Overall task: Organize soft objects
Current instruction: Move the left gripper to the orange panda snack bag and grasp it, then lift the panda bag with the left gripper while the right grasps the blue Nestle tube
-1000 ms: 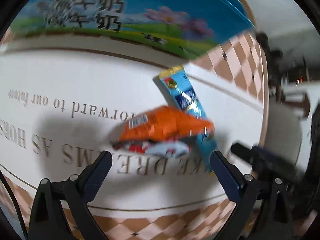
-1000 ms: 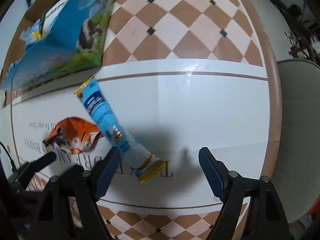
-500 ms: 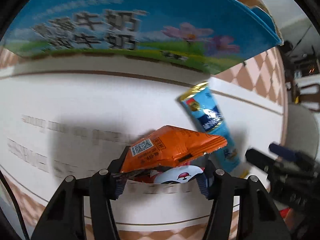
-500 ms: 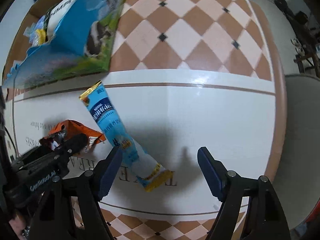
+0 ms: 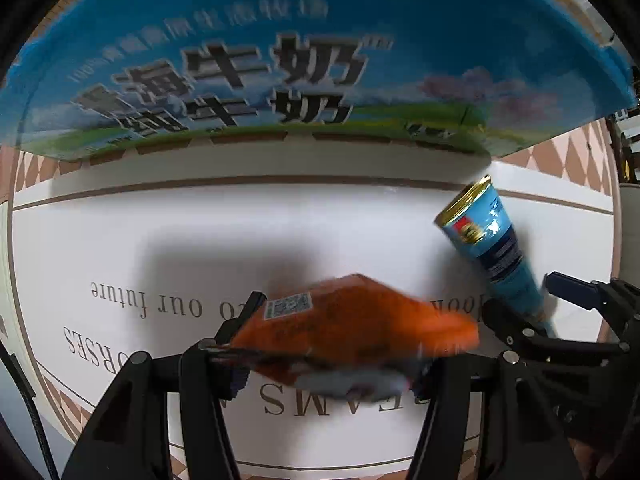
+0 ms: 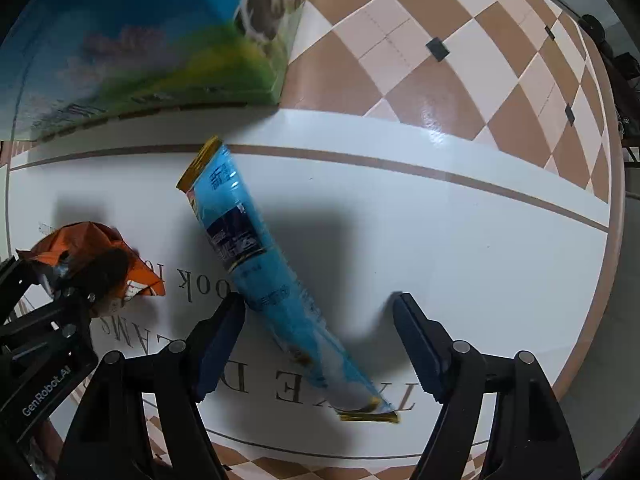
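- While the left gripper [image 5: 326, 364] is clamped on the orange snack packet [image 5: 352, 328], the packet hangs across both fingers, pinched at its lower edge so that the soft body bulges upward toward 12 o'clock; motion blur hides finer detail.
- Right gripper [image 6: 320, 340]: jaws apart, straddling the blue stick pouch [image 6: 272, 280], which lies flat on the table [image 6: 460, 220], running from 11 o'clock to 5 o'clock through the gap; the left finger touches or nearly touches the pouch's side, a stance suited to closing across its narrow width.
- Blue milk carton box [image 5: 304, 60]: stands at 12 o'clock beyond both items, probably the receptacle into which the soft objects are to be sorted.
- Judgement: the packet is secured and ready for carrying; the pouch is framed but not yet grasped.
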Action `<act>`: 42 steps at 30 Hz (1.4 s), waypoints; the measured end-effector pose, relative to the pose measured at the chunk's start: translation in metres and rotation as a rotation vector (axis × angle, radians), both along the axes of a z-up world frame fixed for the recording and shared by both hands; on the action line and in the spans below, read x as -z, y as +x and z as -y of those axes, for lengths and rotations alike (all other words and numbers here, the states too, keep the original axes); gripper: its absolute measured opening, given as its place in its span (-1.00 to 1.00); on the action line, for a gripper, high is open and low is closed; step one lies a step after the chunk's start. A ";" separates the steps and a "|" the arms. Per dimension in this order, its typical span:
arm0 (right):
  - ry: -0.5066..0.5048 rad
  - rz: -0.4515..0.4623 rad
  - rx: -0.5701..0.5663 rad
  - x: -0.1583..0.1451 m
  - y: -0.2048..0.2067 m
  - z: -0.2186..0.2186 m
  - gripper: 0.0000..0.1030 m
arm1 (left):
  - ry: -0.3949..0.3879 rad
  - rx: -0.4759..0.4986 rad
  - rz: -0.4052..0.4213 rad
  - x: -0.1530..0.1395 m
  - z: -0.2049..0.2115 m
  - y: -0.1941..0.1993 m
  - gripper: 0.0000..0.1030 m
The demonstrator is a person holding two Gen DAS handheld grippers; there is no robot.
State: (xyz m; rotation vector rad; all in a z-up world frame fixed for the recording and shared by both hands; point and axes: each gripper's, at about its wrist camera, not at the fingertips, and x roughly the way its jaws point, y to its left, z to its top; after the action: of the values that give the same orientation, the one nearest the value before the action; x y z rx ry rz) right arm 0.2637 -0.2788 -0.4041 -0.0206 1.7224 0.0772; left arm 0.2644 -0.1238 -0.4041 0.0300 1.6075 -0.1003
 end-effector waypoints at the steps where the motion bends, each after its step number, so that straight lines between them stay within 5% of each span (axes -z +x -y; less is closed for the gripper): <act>1: -0.010 0.002 -0.005 0.000 0.000 -0.002 0.53 | 0.001 0.001 -0.004 0.002 -0.001 -0.002 0.08; 8: -0.060 0.016 -0.037 0.000 -0.010 -0.018 0.21 | 0.030 0.022 0.024 0.005 0.017 -0.003 -0.02; 12: -0.062 0.019 -0.025 0.000 -0.032 -0.031 -0.10 | 0.027 0.032 0.026 -0.002 0.019 -0.007 -0.31; 21: -0.029 -0.008 0.052 -0.002 -0.046 -0.047 -0.65 | 0.003 0.012 0.037 -0.025 0.002 0.006 -0.34; 33: 0.154 0.055 0.140 -0.056 -0.076 -0.034 -0.70 | -0.140 0.018 0.123 -0.112 -0.020 -0.011 -0.35; 42: 0.308 0.212 0.126 -0.158 -0.054 -0.030 -0.70 | -0.239 0.057 0.187 -0.198 -0.029 0.024 -0.35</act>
State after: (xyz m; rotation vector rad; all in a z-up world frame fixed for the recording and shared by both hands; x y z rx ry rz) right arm 0.2100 -0.2483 -0.2460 0.2971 1.4810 0.2382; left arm 0.2885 -0.0948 -0.2058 -0.0977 1.3998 -0.3239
